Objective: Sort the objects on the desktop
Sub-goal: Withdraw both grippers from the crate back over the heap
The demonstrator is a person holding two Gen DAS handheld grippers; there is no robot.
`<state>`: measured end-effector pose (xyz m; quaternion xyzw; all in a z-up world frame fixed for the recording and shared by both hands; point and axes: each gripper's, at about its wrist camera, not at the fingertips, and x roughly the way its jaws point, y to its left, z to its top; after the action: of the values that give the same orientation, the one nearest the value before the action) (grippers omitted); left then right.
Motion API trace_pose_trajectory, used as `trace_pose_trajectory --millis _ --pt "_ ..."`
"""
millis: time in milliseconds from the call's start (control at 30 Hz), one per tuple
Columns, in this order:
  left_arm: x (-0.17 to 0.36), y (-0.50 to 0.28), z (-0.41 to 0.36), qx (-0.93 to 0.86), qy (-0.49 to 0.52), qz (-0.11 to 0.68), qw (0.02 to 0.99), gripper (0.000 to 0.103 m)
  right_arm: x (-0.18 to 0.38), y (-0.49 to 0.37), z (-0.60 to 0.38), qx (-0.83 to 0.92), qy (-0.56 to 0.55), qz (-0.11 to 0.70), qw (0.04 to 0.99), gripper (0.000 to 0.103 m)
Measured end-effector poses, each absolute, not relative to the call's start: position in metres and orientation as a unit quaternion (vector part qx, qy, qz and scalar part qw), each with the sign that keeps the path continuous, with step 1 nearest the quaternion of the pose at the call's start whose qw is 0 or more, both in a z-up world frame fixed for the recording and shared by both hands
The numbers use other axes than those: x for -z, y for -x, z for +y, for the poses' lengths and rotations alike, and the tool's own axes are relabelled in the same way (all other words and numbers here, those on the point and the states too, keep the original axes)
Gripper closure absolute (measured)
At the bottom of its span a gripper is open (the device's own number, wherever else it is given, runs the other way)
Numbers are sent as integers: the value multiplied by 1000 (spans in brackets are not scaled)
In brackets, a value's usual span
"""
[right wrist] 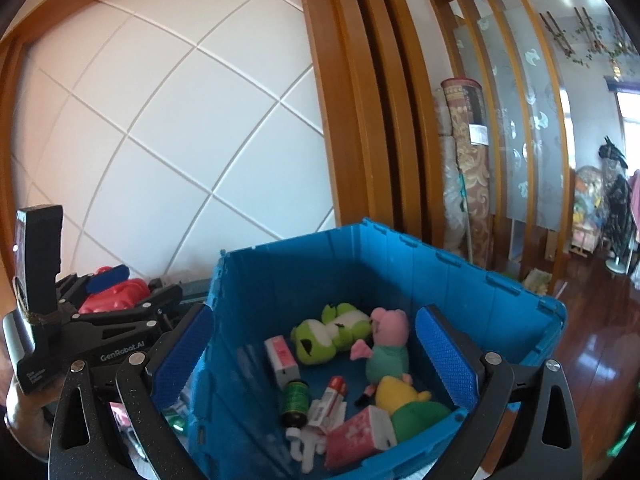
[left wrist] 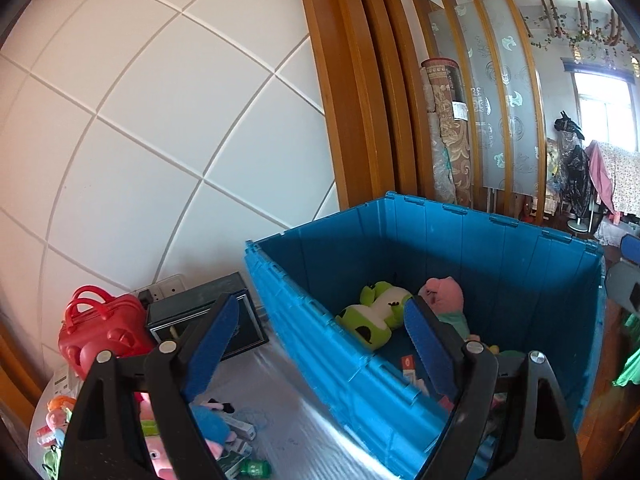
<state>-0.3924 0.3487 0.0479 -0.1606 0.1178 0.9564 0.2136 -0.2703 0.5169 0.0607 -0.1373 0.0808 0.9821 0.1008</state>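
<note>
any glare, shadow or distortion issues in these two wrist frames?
Left wrist: strong fisheye bend in the wall tiles, window blown out, sheen on the table, the blue crate part shadowed inside. Right wrist: same bending, glare on the wood floor, right side slightly soft, crate contents evenly lit.
</note>
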Motion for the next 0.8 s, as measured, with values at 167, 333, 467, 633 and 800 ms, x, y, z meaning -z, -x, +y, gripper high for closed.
trace_pose_trajectory --millis 167,333,467,633,800 --pt "-40 377 251 -965 165 114 170 18 -60 259 462 -986 132 76 73 0" --pt "-22 356 150 -970 178 115 121 18 -45 255 401 -985 154 67 32 0" --pt "4 338 86 -970 196 104 101 18 -18 258 353 -979 196 57 5 0" --pt "50 320 32 -965 232 84 86 18 27 266 301 -964 259 50 -23 0" --pt "108 305 7 -951 290 76 82 18 64 270 272 -950 307 45 -43 0"
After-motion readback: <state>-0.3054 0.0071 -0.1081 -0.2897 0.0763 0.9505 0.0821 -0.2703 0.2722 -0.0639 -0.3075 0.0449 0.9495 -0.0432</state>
